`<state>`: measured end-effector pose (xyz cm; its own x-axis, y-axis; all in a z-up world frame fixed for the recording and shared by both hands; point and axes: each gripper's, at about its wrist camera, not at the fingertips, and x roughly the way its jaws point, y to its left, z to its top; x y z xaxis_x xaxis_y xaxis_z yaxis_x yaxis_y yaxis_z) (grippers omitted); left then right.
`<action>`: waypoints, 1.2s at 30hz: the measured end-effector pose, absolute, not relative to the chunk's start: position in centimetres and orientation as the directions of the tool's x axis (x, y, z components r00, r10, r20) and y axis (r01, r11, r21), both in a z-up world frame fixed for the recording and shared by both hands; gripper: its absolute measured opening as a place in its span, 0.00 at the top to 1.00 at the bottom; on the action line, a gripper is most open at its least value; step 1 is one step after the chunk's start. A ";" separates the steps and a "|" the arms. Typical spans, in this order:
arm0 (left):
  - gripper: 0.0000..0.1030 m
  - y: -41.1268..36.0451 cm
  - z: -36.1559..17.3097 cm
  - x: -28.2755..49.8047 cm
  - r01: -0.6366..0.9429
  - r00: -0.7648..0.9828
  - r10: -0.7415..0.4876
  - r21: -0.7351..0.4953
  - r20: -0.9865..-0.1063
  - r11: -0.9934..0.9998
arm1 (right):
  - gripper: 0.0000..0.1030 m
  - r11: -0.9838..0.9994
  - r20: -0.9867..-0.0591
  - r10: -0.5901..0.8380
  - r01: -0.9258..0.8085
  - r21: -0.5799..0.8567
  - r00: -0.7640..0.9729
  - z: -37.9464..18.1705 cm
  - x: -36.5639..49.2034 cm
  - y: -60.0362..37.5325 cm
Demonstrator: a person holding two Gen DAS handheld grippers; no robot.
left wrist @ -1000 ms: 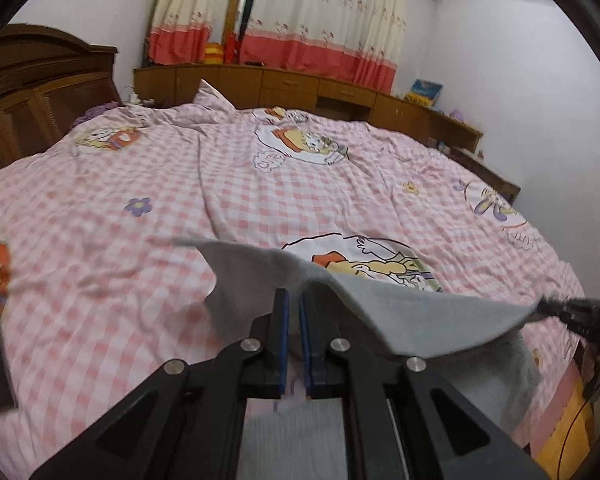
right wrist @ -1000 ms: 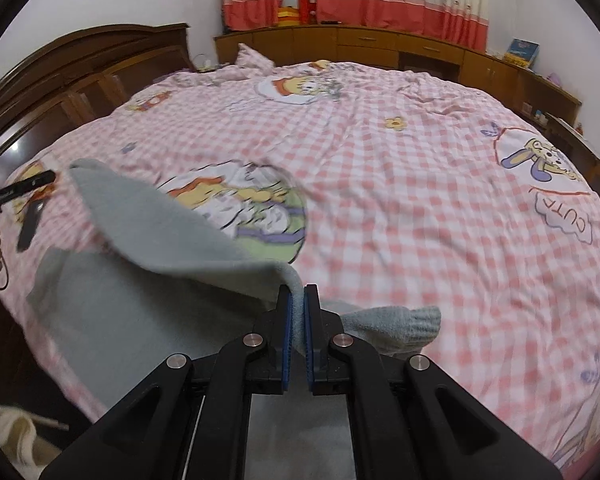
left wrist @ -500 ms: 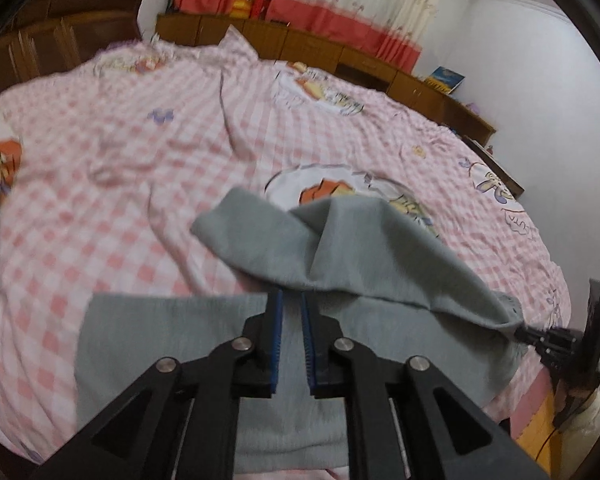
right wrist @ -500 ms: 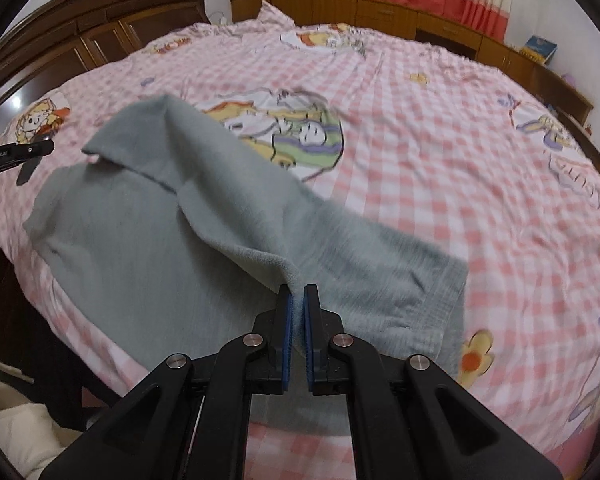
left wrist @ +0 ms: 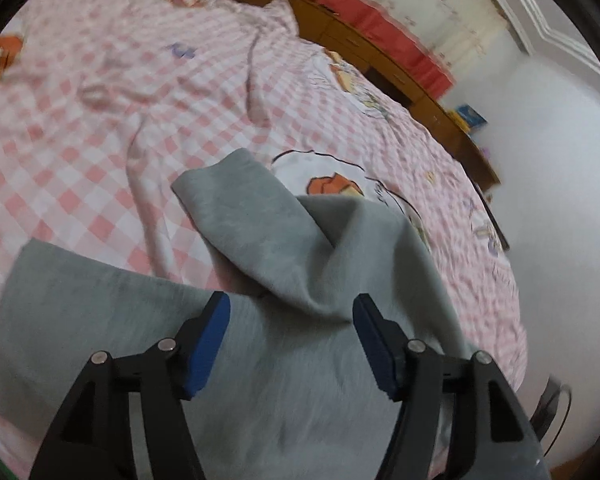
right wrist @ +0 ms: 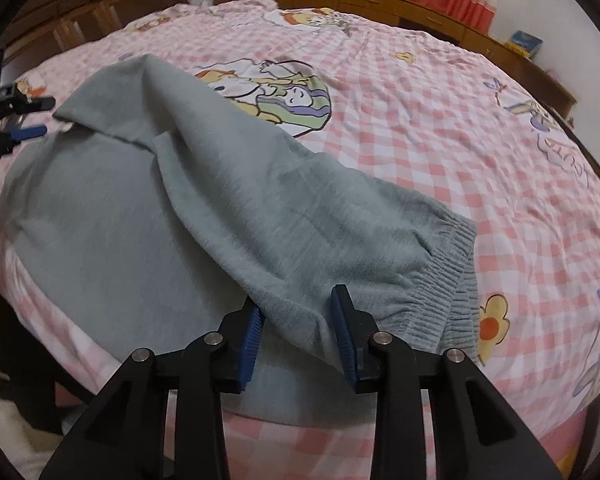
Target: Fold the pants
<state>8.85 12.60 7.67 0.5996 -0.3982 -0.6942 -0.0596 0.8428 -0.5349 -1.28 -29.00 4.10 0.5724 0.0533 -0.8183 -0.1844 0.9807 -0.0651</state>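
Grey sweatpants (right wrist: pixel 112 216) lie on the near part of a pink checked bed (right wrist: pixel 440 128), with one leg (right wrist: pixel 236 184) folded loosely across the other. The ribbed waistband (right wrist: pixel 456 276) is at the right. My right gripper (right wrist: pixel 296 312) is open, its jaws either side of the folded leg's near edge. My left gripper (left wrist: pixel 290 316) is open over the pants (left wrist: pixel 148 344), the folded leg end (left wrist: pixel 236 208) just ahead. It also shows at the right wrist view's left edge (right wrist: pixel 24 116).
The bed (left wrist: pixel 100 92) has a wrinkled cover with cartoon prints (right wrist: pixel 280 92). A wooden headboard (right wrist: pixel 84 4) stands at the far left, low wooden cabinets (right wrist: pixel 400 4) and red-hemmed curtains at the back. The bed's near edge is just below both grippers.
Both grippers have opened and let go of the pant leg, which now lies folded over the other leg. The left view has tilted down and turned.
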 end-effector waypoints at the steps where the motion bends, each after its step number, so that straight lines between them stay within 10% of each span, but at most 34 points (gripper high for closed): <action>1: 0.35 12.6 7.5 9.4 -0.071 0.598 -0.396 -0.538 -0.697 0.840 | 0.67 0.981 -0.817 0.057 -0.182 -0.060 0.574 4.1 -1.2 -29.0; 31: 0.20 11.3 3.5 16.0 -0.301 0.546 -0.213 -0.427 -0.810 0.853 | 0.65 0.984 -0.814 0.074 -0.173 -0.032 0.576 2.2 0.7 -28.9; 36: 0.87 11.0 4.4 16.2 -0.251 0.561 -0.235 -0.433 -0.794 0.866 | 0.65 0.988 -0.813 0.086 -0.156 -0.007 0.577 2.4 1.3 -29.2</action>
<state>16.19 10.98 4.41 0.5610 -0.2345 -0.7939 -0.2510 0.8657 -0.4331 1.31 -29.15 2.40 0.5766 0.0855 -0.8126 -0.1557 0.9878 -0.0066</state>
